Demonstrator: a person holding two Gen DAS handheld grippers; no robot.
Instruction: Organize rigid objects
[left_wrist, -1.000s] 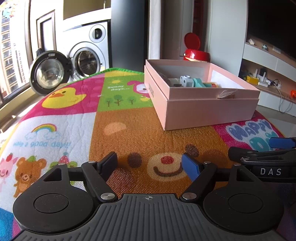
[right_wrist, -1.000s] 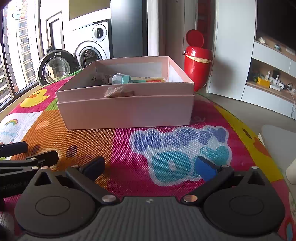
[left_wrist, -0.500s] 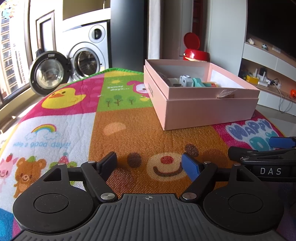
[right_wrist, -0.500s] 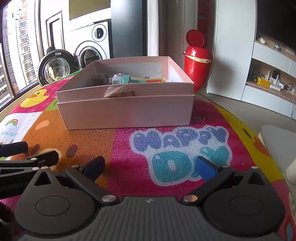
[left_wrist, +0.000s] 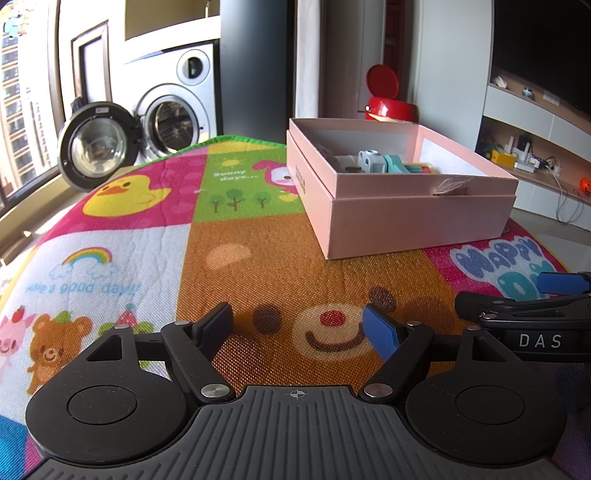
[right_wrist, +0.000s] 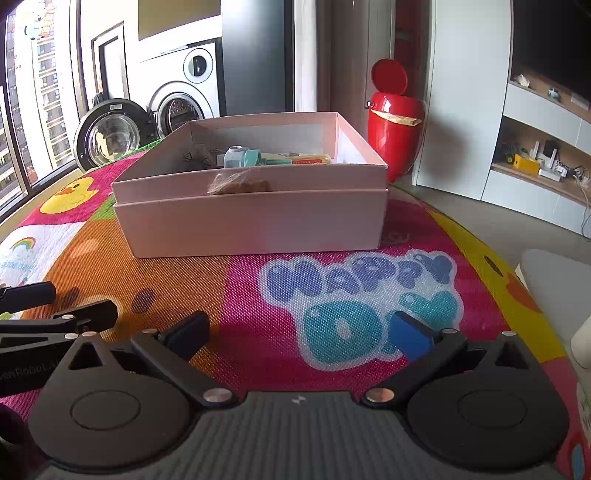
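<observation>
**Two empty grippers low over a play mat, pink box ahead**

The left gripper (left_wrist: 297, 326) fills the bottom of the left wrist view, its jaws spread wide with nothing between them, above a bright cartoon play mat (left_wrist: 122, 236). The right gripper (right_wrist: 299, 332) sits at the bottom of its own view, jaws equally wide and empty, over the words "Happy Day".

An open pink box (right_wrist: 251, 221) stands on the mat at the centre of the right wrist view, and at the right of centre in the left one. Small toys (right_wrist: 240, 157) lie inside near its far wall; they look like pale blue and teal plastic pieces, though the near wall hides most of them. A red bin (right_wrist: 395, 122) stands behind the box.
</observation>
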